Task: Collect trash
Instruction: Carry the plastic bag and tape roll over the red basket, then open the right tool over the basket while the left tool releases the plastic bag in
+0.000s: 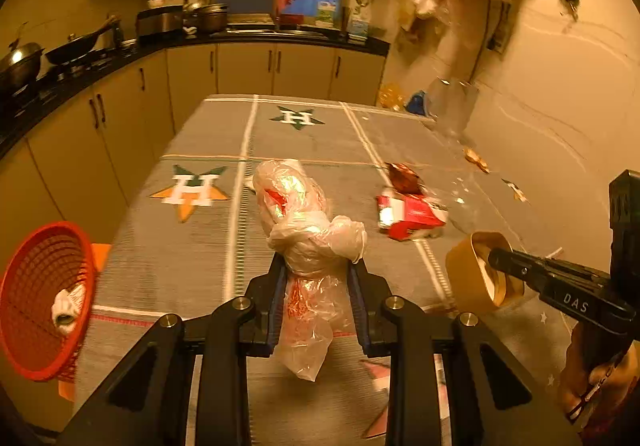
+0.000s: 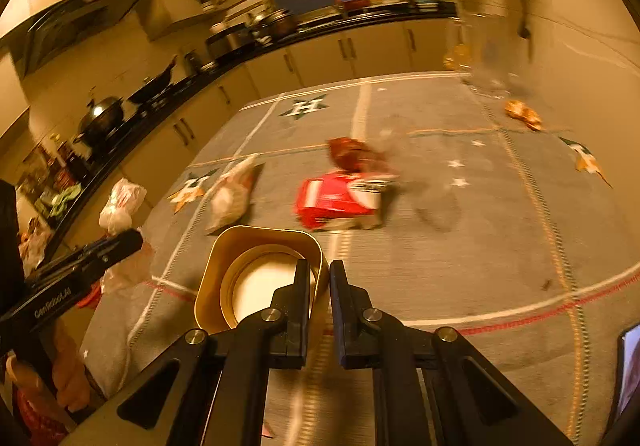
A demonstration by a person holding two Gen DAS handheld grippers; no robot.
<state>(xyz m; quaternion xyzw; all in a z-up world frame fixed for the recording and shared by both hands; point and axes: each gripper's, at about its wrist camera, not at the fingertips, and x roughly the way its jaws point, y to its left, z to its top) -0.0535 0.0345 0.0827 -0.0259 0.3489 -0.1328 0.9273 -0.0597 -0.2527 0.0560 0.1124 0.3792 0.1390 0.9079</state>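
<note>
- Left wrist view: my left hand-held gripper is clamped on a bag of crumpled plastic, lifted off the counter, I judge for the basket at the near left edge.
- The basket tilts its mouth toward me; open cloth lies between, so the way looks clear.
- Right wrist view: my right hand-held gripper pinches the near wall of a gold tub, one finger inside.
- A red packet and a wrapper lie farther off; far right is bare.
</note>
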